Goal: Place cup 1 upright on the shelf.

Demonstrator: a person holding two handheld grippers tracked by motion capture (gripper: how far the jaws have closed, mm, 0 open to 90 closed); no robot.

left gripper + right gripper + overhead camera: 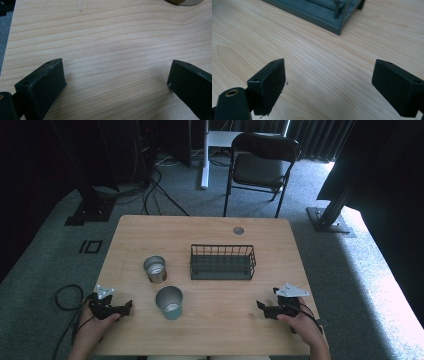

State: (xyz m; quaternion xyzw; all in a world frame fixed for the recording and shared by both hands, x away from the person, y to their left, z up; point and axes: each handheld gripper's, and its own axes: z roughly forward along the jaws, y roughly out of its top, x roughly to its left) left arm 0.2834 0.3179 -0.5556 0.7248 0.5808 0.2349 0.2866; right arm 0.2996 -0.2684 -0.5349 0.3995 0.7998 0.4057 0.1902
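**Inspector:** Report the state of your fingers.

**Me:** My left gripper (116, 309) rests low at the near left of the desk (210, 227), its fingers (42, 85) spread wide with bare wood between them. My right gripper (267, 310) sits at the near right, its fingers (268, 82) likewise parted and holding nothing.

**Inspector:** Nearest items, and their orientation?

**Me:** Two cups stand upright, mouths facing up. The teal cup (169, 303) is just beside my left gripper, toward the middle of the desk. The silver cup (155, 269) stands a little farther back, near the teal one but apart from it. I see nothing inside either, only pale metal at the bottom.

**Inspector:** Other containers?

**Inspector's note, my answer:** A dark wire basket (222, 262) sits at mid-desk, its long axis running left to right across the desk. It looks empty. In the right gripper view its corner (329, 17) lies ahead of my fingers, well apart from them.

**Inspector:** Materials?

**Me:** Desk: light wood with clear grain, rounded corners. Cups: round, metal inside. Basket: rectangular, thin upright bars on a solid base. Fingers: black, blocky, matte.
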